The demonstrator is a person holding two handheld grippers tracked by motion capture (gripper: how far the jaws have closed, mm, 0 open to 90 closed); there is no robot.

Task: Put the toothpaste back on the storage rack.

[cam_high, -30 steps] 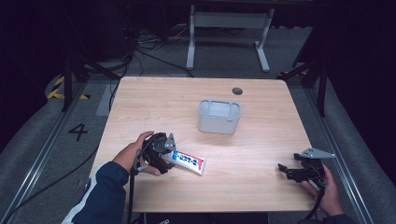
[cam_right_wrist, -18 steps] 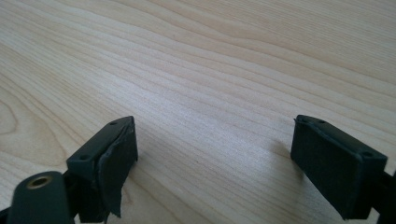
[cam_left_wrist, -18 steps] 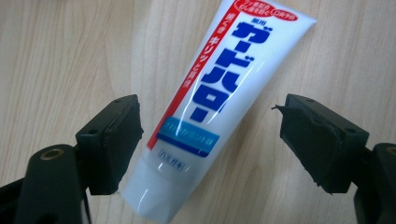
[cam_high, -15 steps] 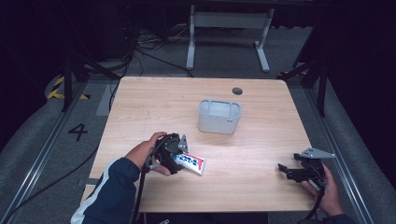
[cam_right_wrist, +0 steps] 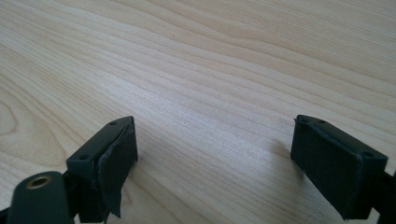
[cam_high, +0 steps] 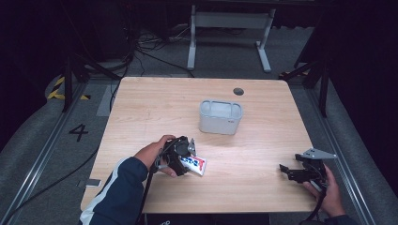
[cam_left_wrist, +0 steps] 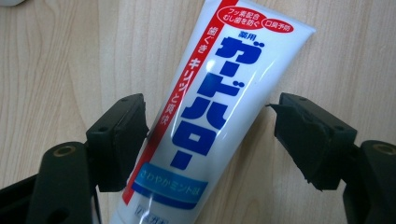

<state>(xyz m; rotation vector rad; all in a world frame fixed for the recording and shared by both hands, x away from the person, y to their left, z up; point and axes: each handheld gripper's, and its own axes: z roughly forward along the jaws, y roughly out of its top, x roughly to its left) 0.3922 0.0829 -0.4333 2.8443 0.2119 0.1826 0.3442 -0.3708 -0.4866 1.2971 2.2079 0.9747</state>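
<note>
1. Left gripper view shows a white toothpaste tube (cam_left_wrist: 205, 112) with blue and red Japanese lettering lying flat on the wooden table (cam_left_wrist: 56, 60), slanted between the jaws.
2. The left gripper (cam_left_wrist: 210, 140) stands wide open around the tube: one pad touches the tube's red-striped edge, the other is clear of it with bare wood between.
3. From the high view, the tube (cam_high: 195, 164) lies near the table's front edge, left of centre, under the left gripper (cam_high: 180, 152).
4. A grey rectangular bin (cam_high: 220, 116) stands near the table's middle, apart from the tube.
5. The right gripper (cam_right_wrist: 215, 158) is spread wide over bare wood, gripping nothing; it sits near the table's front right corner (cam_high: 300, 172).
</note>
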